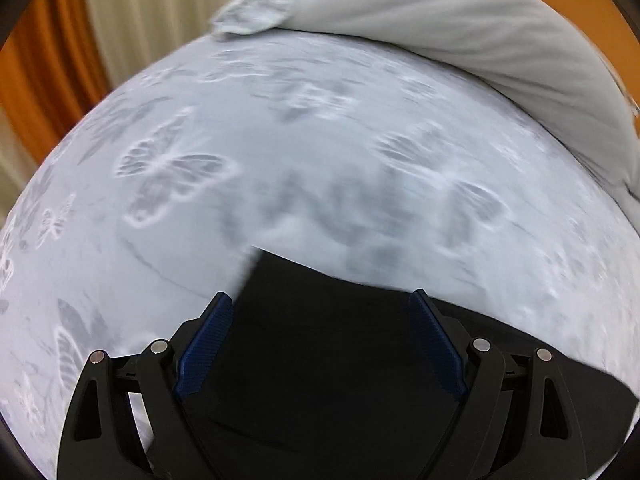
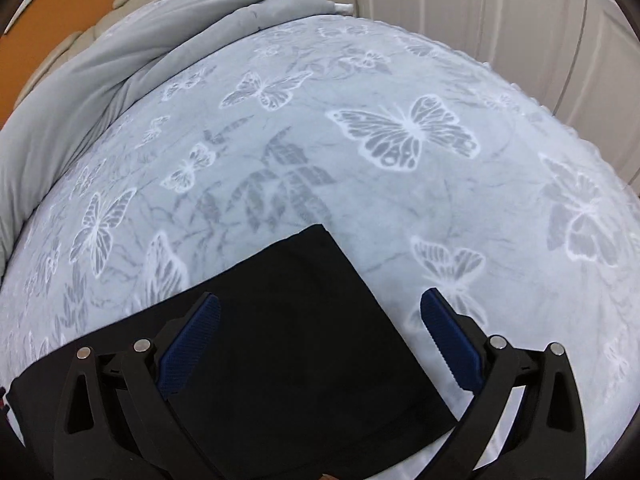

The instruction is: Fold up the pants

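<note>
The black pants (image 2: 296, 344) lie flat on the bed (image 2: 400, 220), filling the lower centre of both wrist views, over a pale blue sheet printed with butterflies. In the right wrist view the right gripper (image 2: 320, 312) hangs above them with its blue-padded fingers (image 2: 192, 344) spread wide, holding nothing. In the left wrist view the left gripper (image 1: 322, 308) likewise has its fingers (image 1: 208, 344) apart and empty over the dark cloth. A grey duvet (image 1: 460, 20) is bunched along the upper right of that frame.
</note>
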